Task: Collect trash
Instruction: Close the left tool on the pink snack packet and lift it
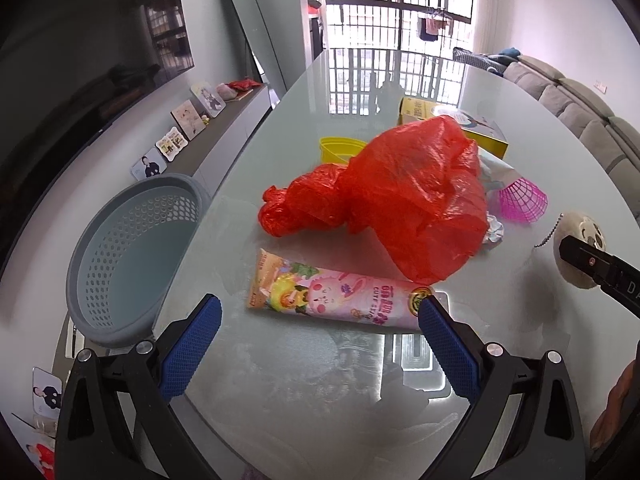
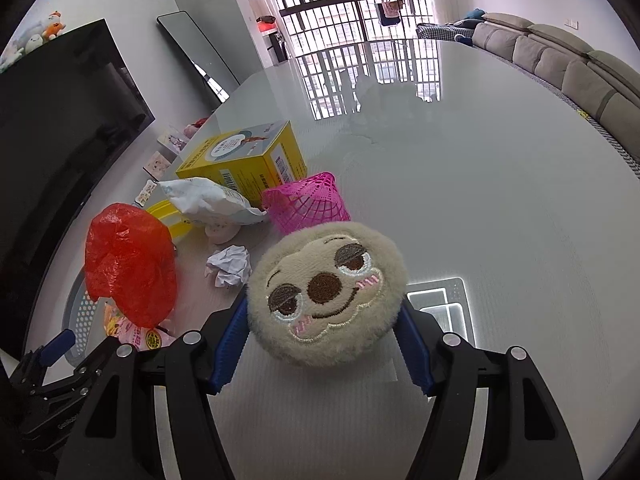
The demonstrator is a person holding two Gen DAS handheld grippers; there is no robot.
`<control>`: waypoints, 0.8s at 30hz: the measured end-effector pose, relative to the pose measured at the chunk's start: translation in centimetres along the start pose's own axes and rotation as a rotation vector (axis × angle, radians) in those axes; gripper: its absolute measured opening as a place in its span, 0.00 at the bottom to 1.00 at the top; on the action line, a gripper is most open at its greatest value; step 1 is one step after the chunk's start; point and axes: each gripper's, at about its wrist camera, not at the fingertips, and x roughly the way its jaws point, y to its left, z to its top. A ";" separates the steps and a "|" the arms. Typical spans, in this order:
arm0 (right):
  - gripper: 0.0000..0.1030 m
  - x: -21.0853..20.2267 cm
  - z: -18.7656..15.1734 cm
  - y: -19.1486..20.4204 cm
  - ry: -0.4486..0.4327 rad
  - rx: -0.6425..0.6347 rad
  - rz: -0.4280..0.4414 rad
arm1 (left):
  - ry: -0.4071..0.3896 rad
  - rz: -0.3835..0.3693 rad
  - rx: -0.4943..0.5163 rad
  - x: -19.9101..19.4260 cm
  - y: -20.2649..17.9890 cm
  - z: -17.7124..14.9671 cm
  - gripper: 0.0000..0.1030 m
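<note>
Your right tongs (image 2: pixel 320 344) are clamping the plush sloth face (image 2: pixel 326 294), blue pads pressing both its sides; your left tongs (image 1: pixel 320 344) are standing wide and empty, hovering just short of the pink snack wrapper (image 1: pixel 340 294) on the worktop (image 1: pixel 400 380). The trash is lying in a cluster: red plastic bag (image 1: pixel 404 196), crumpled paper ball (image 2: pixel 228 266), white pouch (image 2: pixel 212 200). The grey perforated basket (image 1: pixel 132 252) is sitting just off the worktop's left edge. Judging the toy no trash, you are best parking it well apart, then pinching the wrapper mid-length. The bag is hiding most of the yellow tub (image 1: pixel 340 148), and the paper ball is barely showing from the left.
</note>
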 end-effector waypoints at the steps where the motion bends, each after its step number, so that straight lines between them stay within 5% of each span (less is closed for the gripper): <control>1: 0.63 -0.2 0.0 -0.1 -0.002 0.004 0.006 | 0.006 -0.005 0.001 0.2 -0.4 -0.1 0.94; 11: 0.63 -1.0 -0.1 -0.8 -0.016 0.034 0.039 | 0.087 -0.010 0.012 3.0 -2.9 -1.0 0.94; 24: 0.63 -1.0 -0.3 1.0 -0.024 0.012 0.069 | 0.092 0.077 -0.041 2.6 1.6 -2.0 0.94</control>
